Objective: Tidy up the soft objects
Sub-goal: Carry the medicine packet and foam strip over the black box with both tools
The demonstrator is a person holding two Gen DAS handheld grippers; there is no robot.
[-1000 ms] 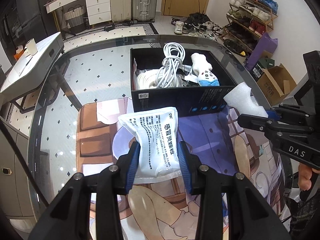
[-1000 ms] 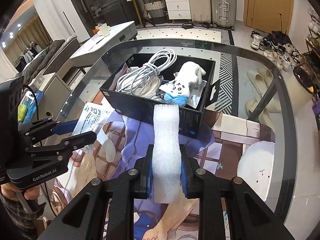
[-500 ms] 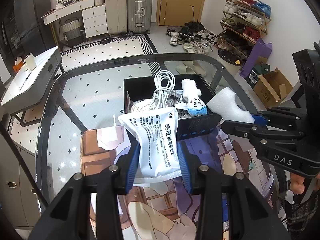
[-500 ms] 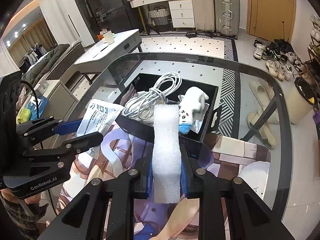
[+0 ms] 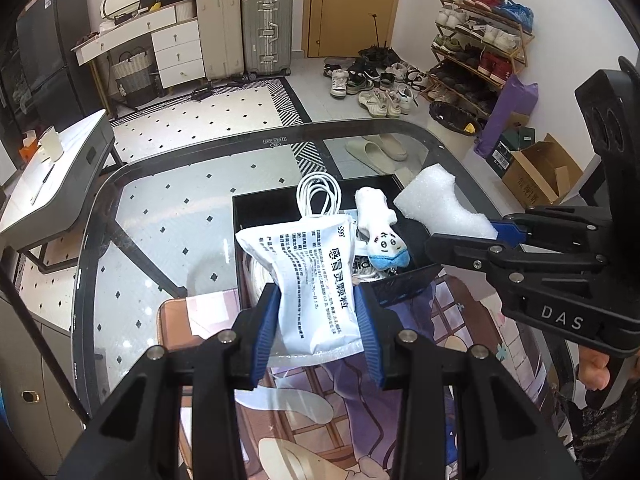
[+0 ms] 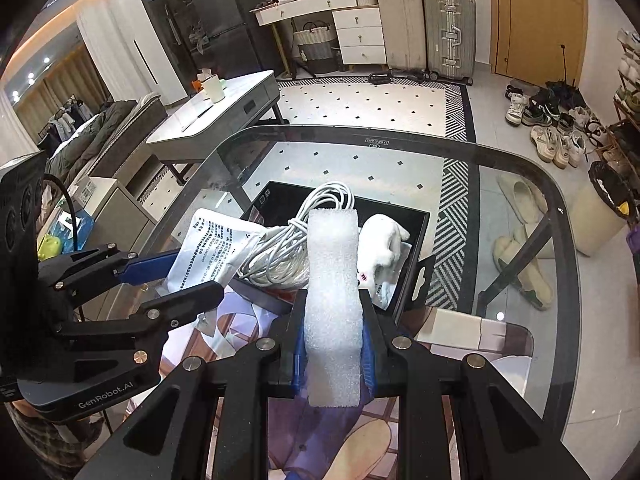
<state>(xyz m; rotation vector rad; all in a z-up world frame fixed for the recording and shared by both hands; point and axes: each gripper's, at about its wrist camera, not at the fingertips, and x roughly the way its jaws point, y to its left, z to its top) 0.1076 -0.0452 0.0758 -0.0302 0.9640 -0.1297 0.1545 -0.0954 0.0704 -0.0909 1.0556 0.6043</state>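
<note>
A glass surface [image 5: 168, 208] carried a printed mat [image 5: 460, 320] and, at the mat's far edge, an open black box [image 6: 416, 220], which serves here as the landmark. Inside the box lay a bundle of white cable [image 6: 288, 248] toward its left side and a small white plush toy [image 5: 380, 232] with a blue lower end toward its right side. Those two things were already stowed, so part of the tidying looked done.

Two soft things were not yet in the box, each held in the air at the box's near side. The left tongs [image 5: 318, 320] were pinching a white printed pouch [image 5: 316, 280] by its lower half, with the pouch's upper end hanging over the box's near left corner. The right tongs [image 6: 334, 344] were pinching a strip of white foam [image 6: 332, 300] by its lower half, with its far end reaching over the box's near wall, above the cable and the toy.

By my judgement the task was about half finished: both held things were lifted and lined up over the box, and what remained was to lower each one in and let go. No other loose soft thing showed on the mat beside the box.
</note>
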